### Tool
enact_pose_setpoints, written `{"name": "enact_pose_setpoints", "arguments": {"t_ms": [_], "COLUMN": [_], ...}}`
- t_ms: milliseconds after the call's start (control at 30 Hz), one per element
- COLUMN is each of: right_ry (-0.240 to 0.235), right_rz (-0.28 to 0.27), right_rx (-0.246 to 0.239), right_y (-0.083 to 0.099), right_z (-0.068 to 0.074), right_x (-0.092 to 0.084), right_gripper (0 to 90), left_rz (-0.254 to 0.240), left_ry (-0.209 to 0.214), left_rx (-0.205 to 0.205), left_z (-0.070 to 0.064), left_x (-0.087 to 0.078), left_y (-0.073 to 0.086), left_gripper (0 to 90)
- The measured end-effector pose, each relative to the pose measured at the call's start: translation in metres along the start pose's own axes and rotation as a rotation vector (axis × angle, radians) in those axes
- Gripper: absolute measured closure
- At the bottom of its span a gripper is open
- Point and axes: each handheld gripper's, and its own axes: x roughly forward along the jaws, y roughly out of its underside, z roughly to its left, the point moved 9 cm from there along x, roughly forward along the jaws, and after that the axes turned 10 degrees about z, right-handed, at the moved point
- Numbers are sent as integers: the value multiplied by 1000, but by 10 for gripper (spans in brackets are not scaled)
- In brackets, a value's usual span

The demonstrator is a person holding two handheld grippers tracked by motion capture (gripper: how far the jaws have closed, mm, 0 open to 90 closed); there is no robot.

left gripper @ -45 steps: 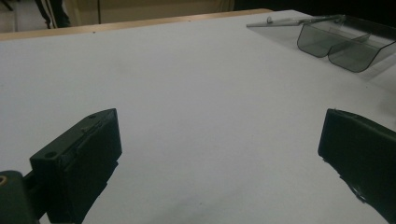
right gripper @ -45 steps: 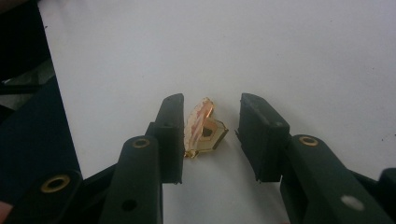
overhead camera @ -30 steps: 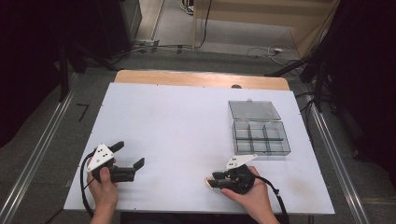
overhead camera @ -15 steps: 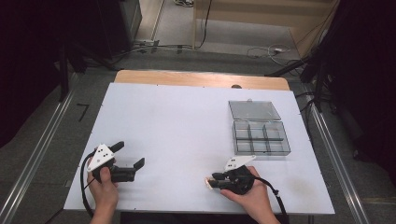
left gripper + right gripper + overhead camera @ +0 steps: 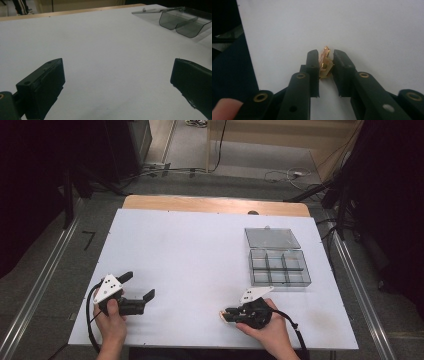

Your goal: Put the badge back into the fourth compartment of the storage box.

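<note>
The right tool (image 5: pixel 325 61) points toward the near left part of the white desk (image 5: pixel 200 250), and a small gold metal piece (image 5: pixel 325 63) stands between its two black jaws. In the right gripper view the piece is upright on its edge, right in the gap near the jaw tips; both pads look to touch it, one on each side, so the tool is clenched on it. The jaws have just been closing, w/ the piece between them. In the high view the same piece (image 5: pixel 221 315) is a tiny pale spot at the tip of the right tool (image 5: pixel 226 315), low on the desk, near the front edge, well apart from the clear compartment box (image 5: pixel 277 267) at the right.

The left tool (image 5: pixel 137 287) rests at the near left of the desk, jaws wide apart and w/ nothing between them, so it is released. In the left gripper view there is bare desk between its jaws and the box (image 5: pixel 185 21) is far off, at top right.

Hard to make out: the exact shape of the gold piece, since the jaws cover its lower sides and it is small & a bit blurred. I cannot tell if it rests on the desk or is lifted slightly. The box is cut off at the picture edge in the left gripper view, and what is in its compartments is not readable from the high view.
</note>
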Motion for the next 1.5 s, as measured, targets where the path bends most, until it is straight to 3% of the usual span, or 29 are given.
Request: {"name": "enact_pose_setpoints", "arguments": {"t_ms": [233, 367, 400, 867, 1500], "right_ry": [-2, -42, -33, -25, -9], "right_rz": [-9, -31, -29, -16, -59], "right_rx": [-11, -42, -51, -77, -85], "right_y": [-1, -5, -6, -7, -14], "right_z": [2, 10, 11, 14, 14], "right_x": [-2, -5, -5, -7, -19], "right_gripper": [776, 863, 866, 874, 874], "left_rz": [1, -1, -2, -2, -2], "left_ry": [0, 0, 0, 2, 1], "left_rx": [0, -2, -3, -2, 1], "left_z": [0, 0, 0, 0, 0], "left_x": [0, 0, 0, -1, 0], "left_y": [0, 0, 0, 0, 0], "left_gripper": [2, 2, 2, 2, 2]}}
